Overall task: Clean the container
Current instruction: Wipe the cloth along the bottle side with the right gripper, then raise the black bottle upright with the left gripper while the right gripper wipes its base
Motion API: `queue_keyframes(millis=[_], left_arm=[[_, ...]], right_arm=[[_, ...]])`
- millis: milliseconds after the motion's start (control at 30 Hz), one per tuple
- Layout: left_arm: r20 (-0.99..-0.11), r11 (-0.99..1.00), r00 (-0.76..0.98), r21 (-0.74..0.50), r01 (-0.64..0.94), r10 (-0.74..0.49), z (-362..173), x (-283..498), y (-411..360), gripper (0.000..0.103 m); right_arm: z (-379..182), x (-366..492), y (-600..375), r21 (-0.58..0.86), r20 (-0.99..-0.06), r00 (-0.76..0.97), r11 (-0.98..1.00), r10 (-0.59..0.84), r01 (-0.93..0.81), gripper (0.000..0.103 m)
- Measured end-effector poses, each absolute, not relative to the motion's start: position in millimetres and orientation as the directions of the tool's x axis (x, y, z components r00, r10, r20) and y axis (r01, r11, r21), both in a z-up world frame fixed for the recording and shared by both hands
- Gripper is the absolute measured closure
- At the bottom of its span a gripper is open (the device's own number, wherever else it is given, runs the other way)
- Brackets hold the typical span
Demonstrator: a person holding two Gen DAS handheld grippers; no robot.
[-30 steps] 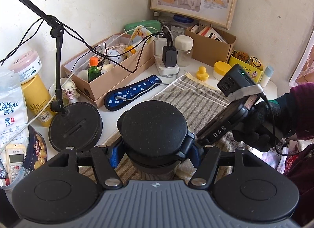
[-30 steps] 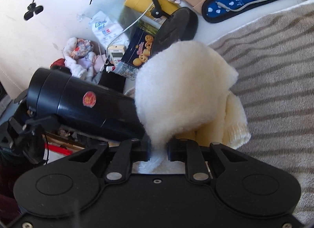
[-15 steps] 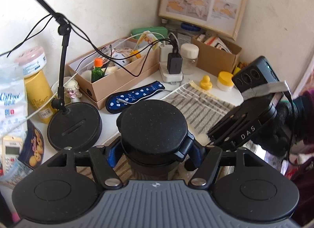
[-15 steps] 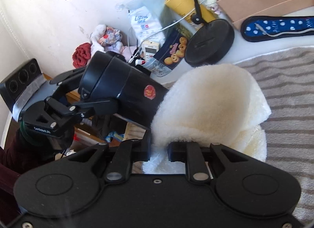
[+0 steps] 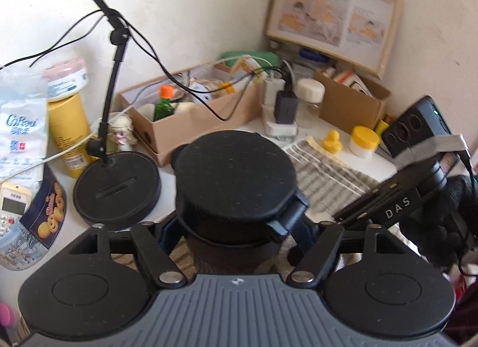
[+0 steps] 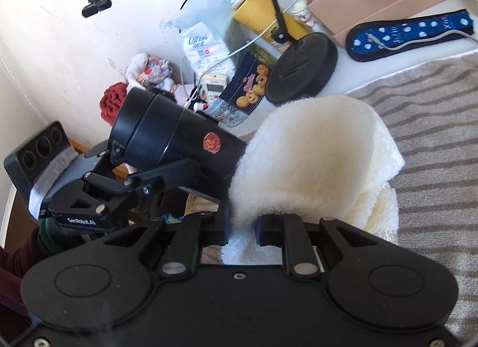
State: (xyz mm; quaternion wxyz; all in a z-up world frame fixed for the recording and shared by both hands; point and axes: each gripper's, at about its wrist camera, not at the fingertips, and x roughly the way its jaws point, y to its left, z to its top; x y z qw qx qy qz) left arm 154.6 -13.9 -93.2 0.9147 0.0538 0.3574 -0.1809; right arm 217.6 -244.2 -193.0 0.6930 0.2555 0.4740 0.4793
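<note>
A black cylindrical container (image 5: 233, 173) with a round lid sits between the fingers of my left gripper (image 5: 236, 224). The jaws are closing and press on its sides. In the right wrist view the container (image 6: 179, 141) lies tilted, lid to the upper left, a red sticker on its side. My right gripper (image 6: 242, 224) is shut on a fluffy cream cloth (image 6: 313, 153), which bulges up over the fingers. The cloth's left edge touches the container's lower end. Both hang over a grey striped towel (image 6: 433, 108).
A black lamp base (image 5: 116, 188) stands left of the container. Behind it are a cardboard box (image 5: 191, 126) of bottles and cables, a charger (image 5: 283, 108), a yellow duck (image 5: 331, 141) and a yellow-lidded jar (image 5: 363, 141). A blue spotted case (image 6: 409, 33) and a cookie tin (image 6: 251, 87) lie nearby.
The container and my left gripper have swung up into the right wrist view and closer to the cloth. The left wrist view has tilted. The cloth stays held.
</note>
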Motion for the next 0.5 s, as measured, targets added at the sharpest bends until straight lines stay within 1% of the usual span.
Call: queue_keyframes(millis=[200, 400, 500], left_arm=[[-0.649, 0.941, 0.714, -0.009, 0.338, -0.262, -81.7, 154.0, -6.7, 0.039], [-0.608, 0.956, 0.752, -0.042, 0.291, -0.256, -46.4, 159.7, 14.5, 0.039], [-0.583, 0.963, 0.772, -0.075, 0.259, -0.253, -26.2, 160.2, 26.0, 0.039]], right_arm=[[-192.6, 216.6, -255.0, 0.816, -0.399, 0.148, 0.424, 0.905, -0.392, 0.088], [-183.5, 214.2, -250.1, 0.757, -0.437, 0.169, 0.462, 0.884, -0.462, 0.088], [-174.8, 213.7, -243.4, 0.722, -0.441, 0.183, 0.469, 0.879, -0.510, 0.088]])
